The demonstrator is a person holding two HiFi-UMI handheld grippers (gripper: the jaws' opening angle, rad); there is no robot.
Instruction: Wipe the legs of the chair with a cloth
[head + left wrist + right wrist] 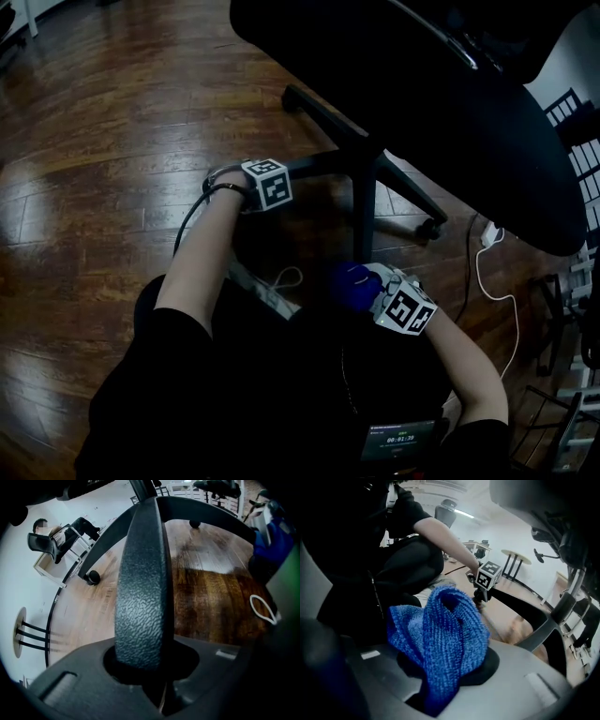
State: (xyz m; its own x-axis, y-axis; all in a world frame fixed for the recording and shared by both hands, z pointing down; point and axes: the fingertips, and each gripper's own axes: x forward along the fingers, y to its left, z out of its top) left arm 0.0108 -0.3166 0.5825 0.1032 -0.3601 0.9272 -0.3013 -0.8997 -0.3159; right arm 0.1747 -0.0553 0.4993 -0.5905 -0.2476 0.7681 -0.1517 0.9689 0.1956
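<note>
Head view shows us our left hand-held gripper clamped on the textured black plastic chair leg, our right hand-held gripper pinching a bunched blue knitted cloth bulging ahead of its jaws.

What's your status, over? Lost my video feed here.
Left gripper clamped on chair leg. Right gripper holding bunched blue cloth, contact with a leg not confirmed. White cable lying right of the legs, not blocking.
</note>
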